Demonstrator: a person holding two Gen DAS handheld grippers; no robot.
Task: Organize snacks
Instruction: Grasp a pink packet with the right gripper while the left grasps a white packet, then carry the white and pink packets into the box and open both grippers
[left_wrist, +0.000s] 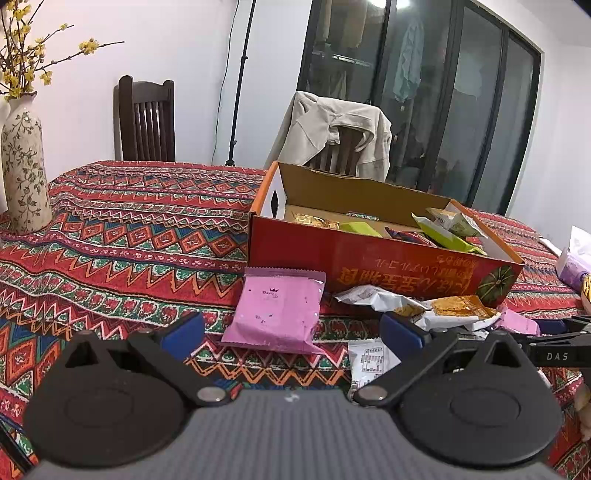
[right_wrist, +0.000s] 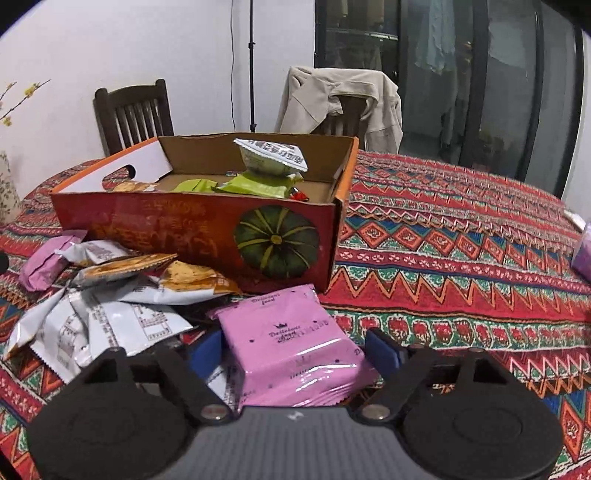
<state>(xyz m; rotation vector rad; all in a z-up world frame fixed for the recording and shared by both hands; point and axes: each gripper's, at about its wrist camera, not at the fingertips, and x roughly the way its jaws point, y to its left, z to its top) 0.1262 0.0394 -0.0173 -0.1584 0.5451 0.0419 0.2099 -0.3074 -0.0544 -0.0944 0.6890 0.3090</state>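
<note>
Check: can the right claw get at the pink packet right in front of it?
Probably yes. The pink packet already lies between the right claw fingers, nothing on top; whether the pads touch it yet is unclear.

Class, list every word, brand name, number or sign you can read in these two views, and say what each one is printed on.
"DAS": on the black arm of the right hand-held gripper.
"Delicious": partly legible under a crown on the pink snack packet; the stamped digits below are blurred.
Large gold characters, upside down: on the red cardboard box; not readable.
Fine print on the white wrappers: too small.
</note>
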